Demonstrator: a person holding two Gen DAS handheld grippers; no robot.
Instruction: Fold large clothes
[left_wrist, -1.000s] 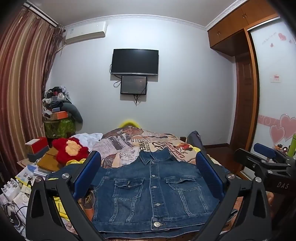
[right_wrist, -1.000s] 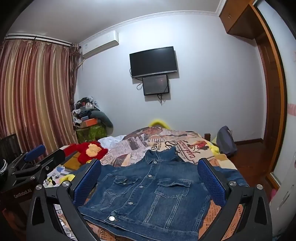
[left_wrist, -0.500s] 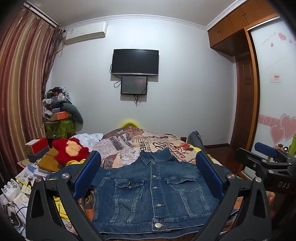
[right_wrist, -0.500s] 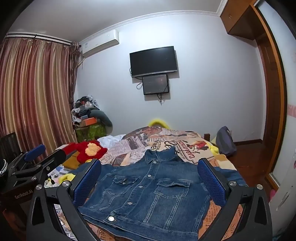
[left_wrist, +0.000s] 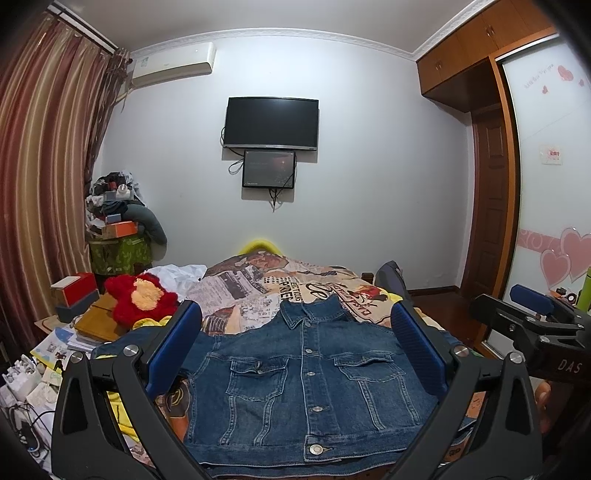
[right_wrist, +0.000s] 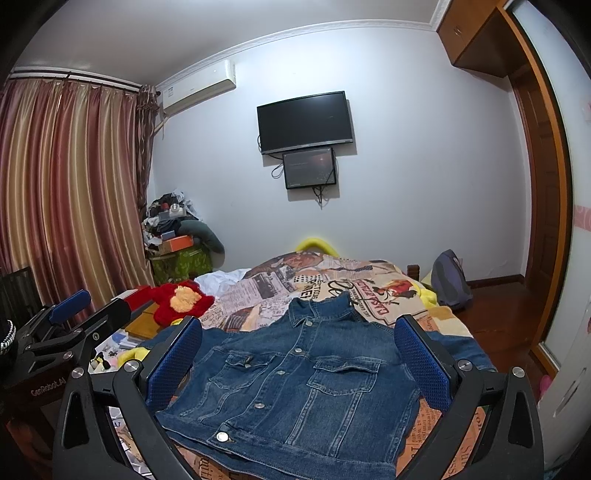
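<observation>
A blue denim jacket (left_wrist: 306, 380) lies flat on the bed, front up, buttoned, collar toward the far wall; its sleeves are tucked out of sight at the sides. It also shows in the right wrist view (right_wrist: 303, 387). My left gripper (left_wrist: 295, 347) is open and empty, held above the jacket's near hem. My right gripper (right_wrist: 299, 354) is open and empty too, above the jacket's near right part. The right gripper shows at the right edge of the left wrist view (left_wrist: 532, 317); the left gripper shows at the left edge of the right wrist view (right_wrist: 70, 325).
The bed (left_wrist: 266, 284) has a newspaper-print cover. A red plush toy (left_wrist: 142, 299) and stacked boxes and books (left_wrist: 74, 299) crowd its left side. A backpack (right_wrist: 450, 280) stands on the wooden floor at the right, near a wardrobe (left_wrist: 546, 184).
Both grippers have drifted very slightly; the jacket has not moved and both stay open.
</observation>
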